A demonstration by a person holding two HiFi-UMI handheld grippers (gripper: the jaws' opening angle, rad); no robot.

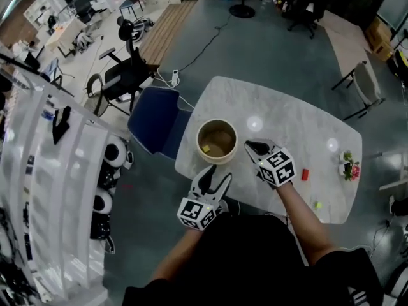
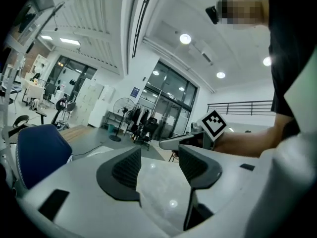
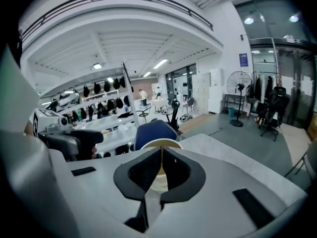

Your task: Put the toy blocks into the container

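The round beige container (image 1: 217, 140) stands near the table's left end, with a small yellow block (image 1: 206, 148) lying in it. Further right on the table lie a red block (image 1: 305, 174) and a yellow-green block (image 1: 317, 204). My right gripper (image 1: 250, 146) hovers just right of the container, pointing towards it. In the right gripper view the right gripper (image 3: 161, 150) is shut, its jaws meeting with nothing seen between them, and the container's rim (image 3: 151, 143) shows behind. My left gripper (image 1: 217, 177) is at the table's near edge below the container. The left gripper (image 2: 158, 155) is open and empty.
The white marble table (image 1: 287, 116) carries a small flower ornament (image 1: 348, 167) at its right end. A blue chair (image 1: 156, 121) stands against the table's left side, beyond the container. In the left gripper view the right gripper's marker cube (image 2: 214, 124) sits close ahead.
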